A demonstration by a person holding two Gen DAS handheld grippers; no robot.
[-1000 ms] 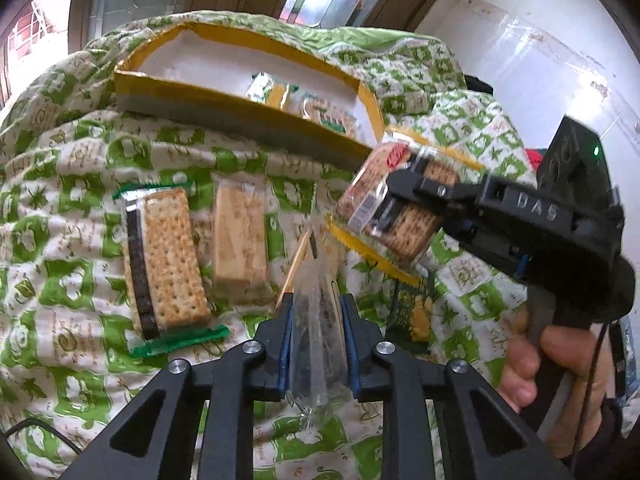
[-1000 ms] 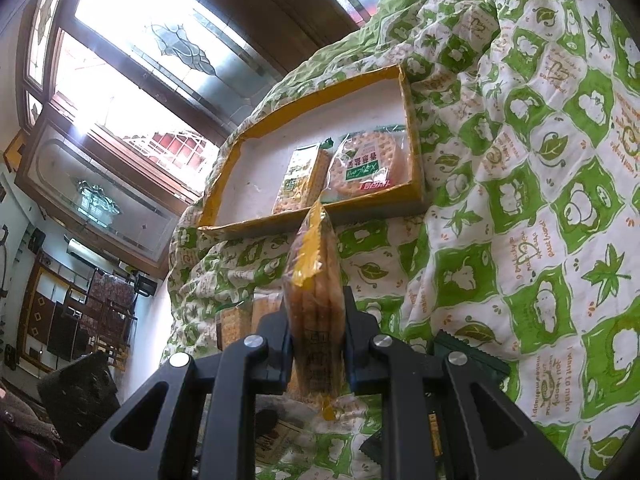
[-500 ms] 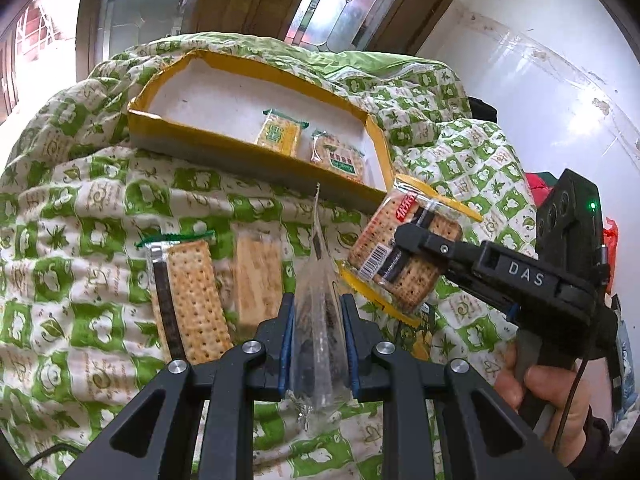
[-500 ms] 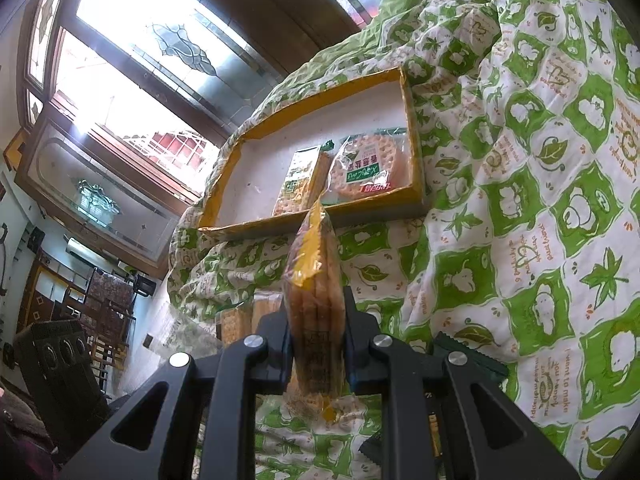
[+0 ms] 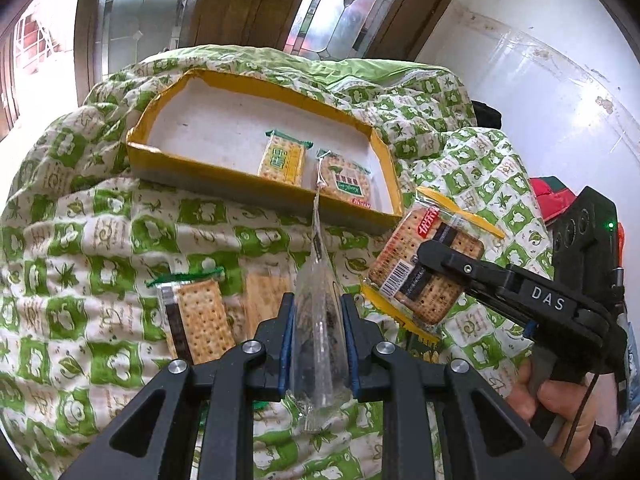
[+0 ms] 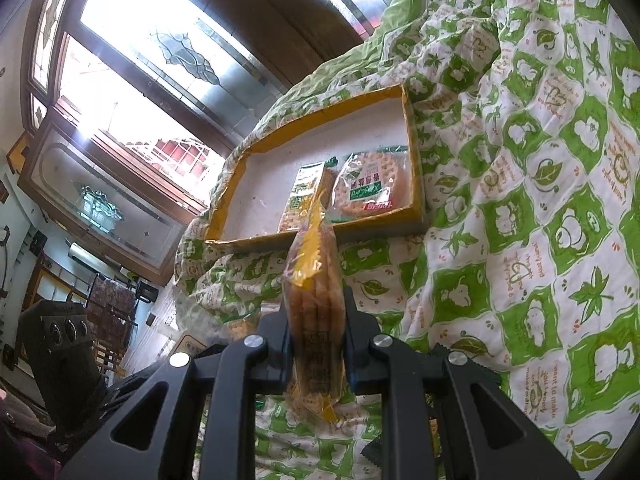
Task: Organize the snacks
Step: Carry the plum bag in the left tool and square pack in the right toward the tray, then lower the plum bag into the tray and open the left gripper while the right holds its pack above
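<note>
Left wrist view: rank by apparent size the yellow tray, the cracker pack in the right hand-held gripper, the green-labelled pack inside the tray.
1. yellow tray
2. cracker pack, nearer the camera, so likely flattered
3. green-labelled pack

Leaded-glass windows (image 6: 152,80), white wall (image 5: 540,92), perhaps chairs (image 6: 108,312)

Bright daylight floods through the windows (image 6: 132,92) – glare, fisheye-bent edges.

The yellow tray (image 5: 256,184) has bare floor across its left half; two cracker packets (image 5: 282,158) fill the right end, and its near wall blocks low approaches.
</note>
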